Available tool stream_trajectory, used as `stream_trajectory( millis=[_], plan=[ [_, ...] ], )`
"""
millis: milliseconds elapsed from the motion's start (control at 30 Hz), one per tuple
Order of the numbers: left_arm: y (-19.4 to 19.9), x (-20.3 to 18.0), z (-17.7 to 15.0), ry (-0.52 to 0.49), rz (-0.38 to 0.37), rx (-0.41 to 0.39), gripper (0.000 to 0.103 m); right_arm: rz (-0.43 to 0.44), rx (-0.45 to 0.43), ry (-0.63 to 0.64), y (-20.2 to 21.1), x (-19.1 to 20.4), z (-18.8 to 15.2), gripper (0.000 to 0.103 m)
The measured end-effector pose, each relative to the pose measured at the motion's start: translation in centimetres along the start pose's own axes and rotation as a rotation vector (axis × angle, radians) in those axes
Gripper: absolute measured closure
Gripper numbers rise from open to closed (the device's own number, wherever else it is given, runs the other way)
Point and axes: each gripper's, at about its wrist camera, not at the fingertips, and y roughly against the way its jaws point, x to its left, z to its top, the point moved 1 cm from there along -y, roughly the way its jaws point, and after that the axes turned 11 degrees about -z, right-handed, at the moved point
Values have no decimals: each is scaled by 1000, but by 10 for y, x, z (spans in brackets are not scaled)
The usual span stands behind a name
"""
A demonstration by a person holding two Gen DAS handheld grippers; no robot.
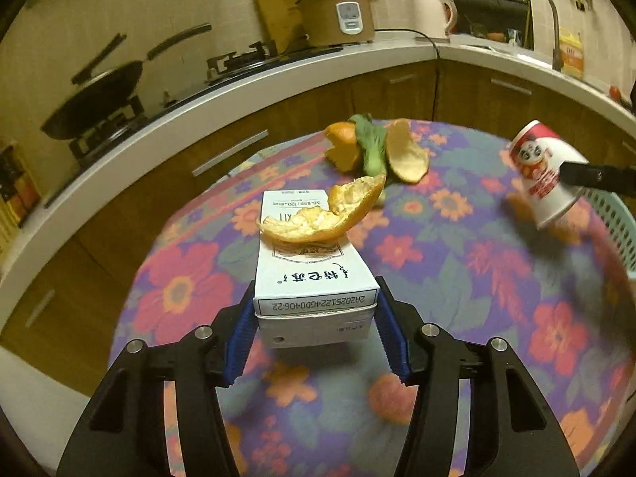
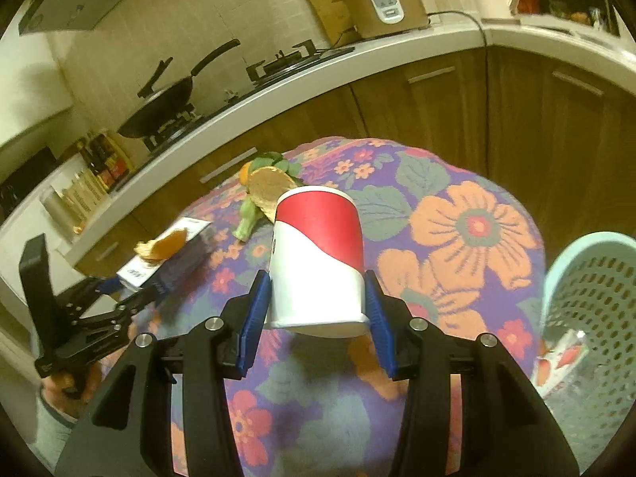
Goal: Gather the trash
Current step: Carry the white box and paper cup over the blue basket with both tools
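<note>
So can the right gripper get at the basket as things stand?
Probably yes. The right gripper, shut on the cup, sits beside the basket with only bare tablecloth between.

Left gripper (image 1: 316, 330) and right gripper (image 2: 314, 314) both angle downward, blue pads (image 1: 238, 342) clamped, a hand (image 2: 67, 389) gripping the left's handle.

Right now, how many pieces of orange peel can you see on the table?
3. One curled orange peel lies on top of the white milk carton; two more, and, flank the green vegetable scrap at the far edge. Others may be hidden.
</note>
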Motion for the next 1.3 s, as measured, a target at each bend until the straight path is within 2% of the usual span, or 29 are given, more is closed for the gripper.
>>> stream_trajectory(
  millis=[67, 167, 267, 433, 667, 833, 900, 1000, 1133, 1300],
  plan=[
    [3, 1, -6, -7, 19, 12, 50, -9, 4, -1, 3, -1, -4, 59],
    [12, -8, -14, -79, 63, 21, 50, -55, 9, 19, 6, -1, -11, 59],
    [21, -17, -18, -133, 31, 11, 50, -45, 7, 16, 10, -1, -15, 59],
    [22, -25, -25, -202, 80, 19, 50, -58, -12, 24, 18, 1, -18, 59],
    [36, -16, -23, -145, 77, -25, 50, -58, -38, 7, 30, -6, -18, 59],
    [54, -21, -8, -68, -12, -157, 50, -66, -74, -35, 44, -23, -18, 59],
    [64, -30, 2, -33, -104, -235, 50, -75, -96, -58, 53, -34, -18, 59],
    [67, -50, 20, -30, -209, -297, 50, -115, -123, -103, 67, -59, -18, 59],
    [60, -92, 48, -96, -290, -325, 50, -171, -148, -167, 83, -95, -22, 59],
    [27, -153, 79, -147, -432, -281, 50, -276, -155, -266, 98, -149, -39, 59]
  ],
)
